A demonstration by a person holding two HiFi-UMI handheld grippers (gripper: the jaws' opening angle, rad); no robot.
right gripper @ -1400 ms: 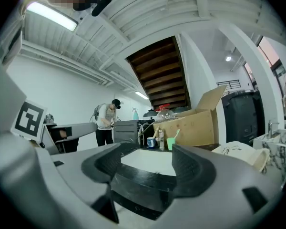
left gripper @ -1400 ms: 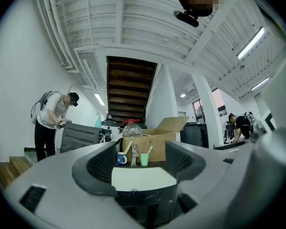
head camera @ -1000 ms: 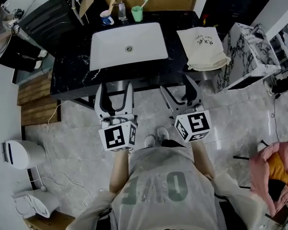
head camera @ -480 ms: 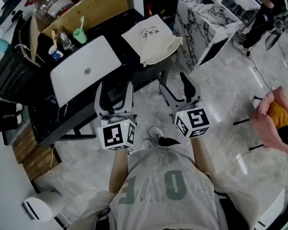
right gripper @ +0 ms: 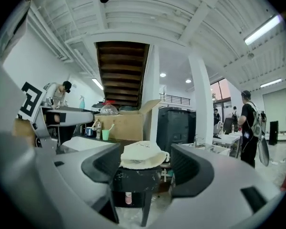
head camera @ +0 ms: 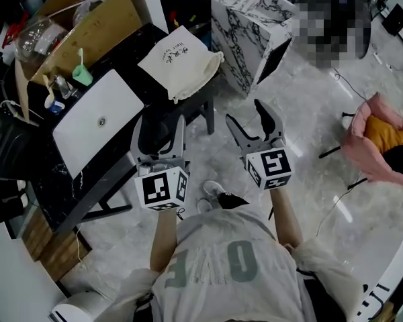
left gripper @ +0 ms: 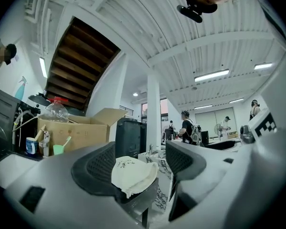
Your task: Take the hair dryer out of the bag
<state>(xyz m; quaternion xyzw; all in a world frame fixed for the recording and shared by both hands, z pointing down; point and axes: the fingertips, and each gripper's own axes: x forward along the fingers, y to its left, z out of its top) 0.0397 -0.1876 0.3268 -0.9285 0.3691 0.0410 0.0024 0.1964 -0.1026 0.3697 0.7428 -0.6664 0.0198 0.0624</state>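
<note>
A cream cloth bag [head camera: 176,60] with dark print lies bulging on the right end of a black marble counter [head camera: 131,72]; the hair dryer is not visible. The same bag [left gripper: 132,176] shows far off between the left jaws, and the bag [right gripper: 142,155] also appears between the right jaws. My left gripper [head camera: 160,129] and right gripper [head camera: 250,121] are both open and empty, held side by side in the air over the floor, short of the counter.
A white sink basin [head camera: 97,121] is set in the counter, with cups and a toothbrush [head camera: 80,72] behind it and a cardboard box [head camera: 80,19]. A marble-patterned block [head camera: 252,29] stands right of the counter. A pink bag [head camera: 383,143] sits at far right. People stand in the background.
The head view has swung, so the counter and bag now sit up and to the left, tilted. Both grippers stay open and level in front of the body.
</note>
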